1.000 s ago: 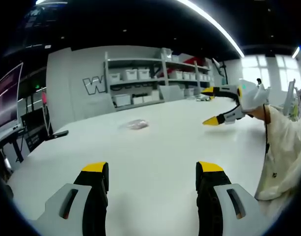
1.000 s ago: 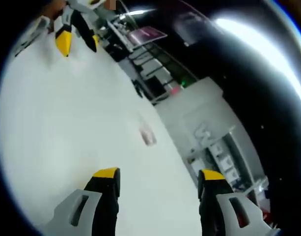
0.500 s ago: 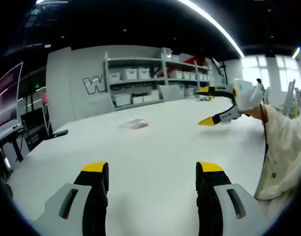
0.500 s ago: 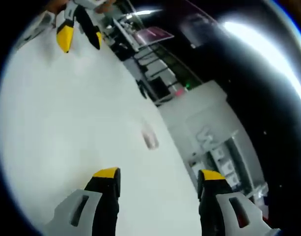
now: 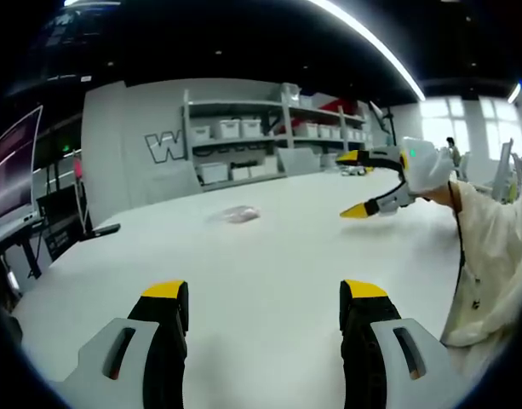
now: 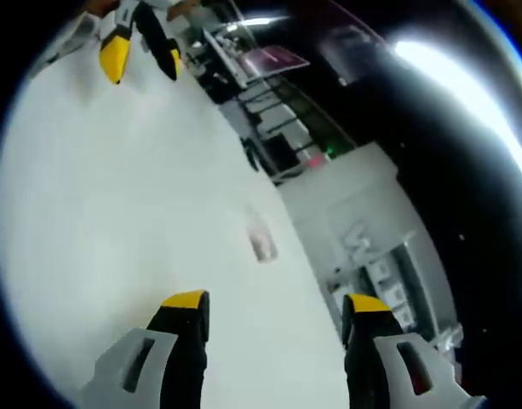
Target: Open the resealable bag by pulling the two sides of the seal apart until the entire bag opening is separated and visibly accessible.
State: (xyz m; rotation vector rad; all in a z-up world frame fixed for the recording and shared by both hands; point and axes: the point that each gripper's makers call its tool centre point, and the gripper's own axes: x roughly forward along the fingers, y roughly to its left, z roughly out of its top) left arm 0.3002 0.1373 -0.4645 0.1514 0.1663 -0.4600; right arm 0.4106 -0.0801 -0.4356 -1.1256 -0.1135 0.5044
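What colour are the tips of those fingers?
Yellow, on black fingers; the left gripper view shows it best.

I seem to be working in a lab or workshop hall: a long white table [image 5: 269, 256] runs toward grey metal shelving [image 5: 269, 136] stacked with white storage bins [image 5: 237, 128]. A grey wall panel [image 5: 133, 153] carries a large letter W [image 5: 163, 147], with strip lights [image 5: 371, 43] on a dark ceiling and a monitor [image 5: 9, 170] at the side.
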